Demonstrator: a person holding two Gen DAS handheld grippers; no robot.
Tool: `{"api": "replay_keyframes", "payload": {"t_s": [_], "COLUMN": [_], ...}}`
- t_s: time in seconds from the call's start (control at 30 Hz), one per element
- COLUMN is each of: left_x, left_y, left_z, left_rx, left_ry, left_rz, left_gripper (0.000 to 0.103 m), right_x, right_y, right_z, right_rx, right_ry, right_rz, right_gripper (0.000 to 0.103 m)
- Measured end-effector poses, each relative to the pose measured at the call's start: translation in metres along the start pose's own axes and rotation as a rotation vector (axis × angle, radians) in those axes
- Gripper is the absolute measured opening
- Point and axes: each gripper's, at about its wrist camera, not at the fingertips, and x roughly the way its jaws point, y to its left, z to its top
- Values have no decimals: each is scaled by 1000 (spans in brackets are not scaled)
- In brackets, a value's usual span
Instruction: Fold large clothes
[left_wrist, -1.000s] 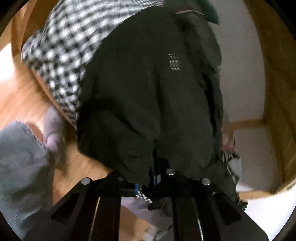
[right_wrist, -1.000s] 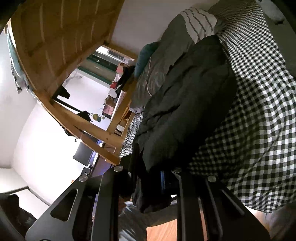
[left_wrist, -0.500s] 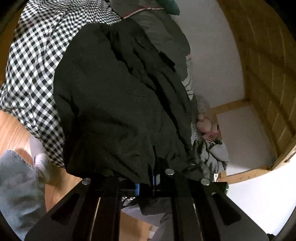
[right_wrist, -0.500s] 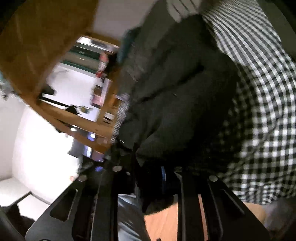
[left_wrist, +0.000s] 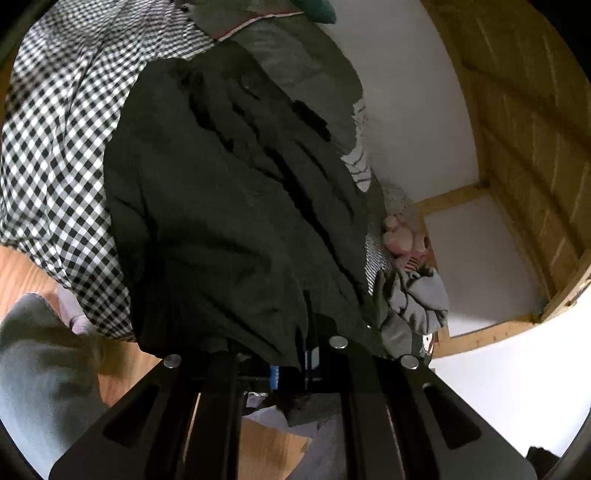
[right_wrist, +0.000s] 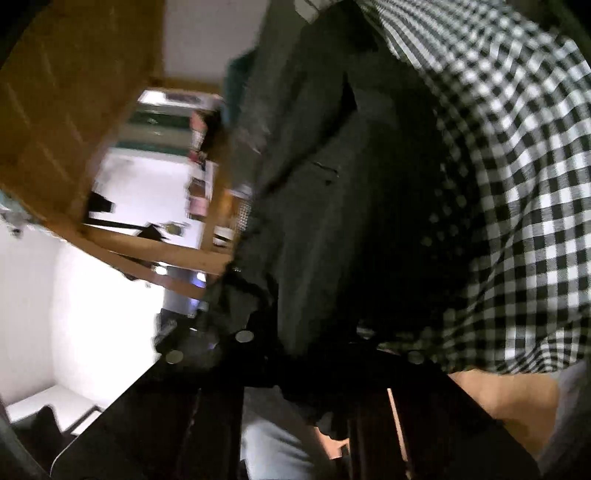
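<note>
Both pairs of fingers were clamped on the near hem of a large dark green-black jacket of heavy woven cloth (left_wrist: 221, 206): the left gripper (left_wrist: 288, 365) pinched one end of that hem, the right gripper (right_wrist: 295, 369) the other, though blur in the right view left the exact bite unclear. From the fingers the jacket ran straight away, its long axis lying front to back across the bed with the black-and-white checked cover (left_wrist: 55, 147), collar end far, hem hanging just over the bed's near edge above the wooden floor (left_wrist: 22, 269). Neither hand was nearer; both sat at the near edge. Open checked cover lay toward the bed's left side in the left view, while a crumpled grey garment (left_wrist: 417, 299) and a pink soft toy (left_wrist: 400, 236) crowded the wall side, so I judge a fold carried forward toward the collar had room, sideways less
</note>
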Motion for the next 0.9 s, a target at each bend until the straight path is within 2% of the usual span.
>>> {"api": "replay_keyframes", "payload": {"t_s": [0.1, 0.2, 0.3, 0.5, 0.57, 0.67, 0.73, 0.83, 0.9], "left_x": [-8, -15, -16, -3, 2, 20, 37, 76, 106], "left_y": [-12, -30, -40, -60, -69, -92, -104, -114, -116], "left_z": [3, 16, 38, 91, 114, 167, 203, 265, 302], "left_rx": [26, 70, 87, 144, 159, 211, 222, 235, 239], "left_ry": [16, -2, -22, -83, -96, -123, -142, -148, -150], "left_rz": [-5, -36, -60, -31, -32, -38, -35, 11, 65], "left_gripper": [7, 7, 7, 7, 7, 8, 8, 9, 9], "right_x": [-31, -44, -38, -12, -5, 12, 33, 59, 82], "right_y": [8, 24, 38, 75, 82, 92, 94, 88, 82], "right_z": [3, 20, 43, 103, 128, 174, 218, 274, 317], "right_rx": [13, -29, -52, -121, -127, -117, -93, -51, -12], "right_ry": [-97, -157, -191, -218, -234, -260, -274, -286, -307], "right_rz": [87, 128, 193, 256, 267, 279, 278, 247, 190], "right_gripper": [9, 8, 8, 8, 8, 8, 8, 8, 8]}}
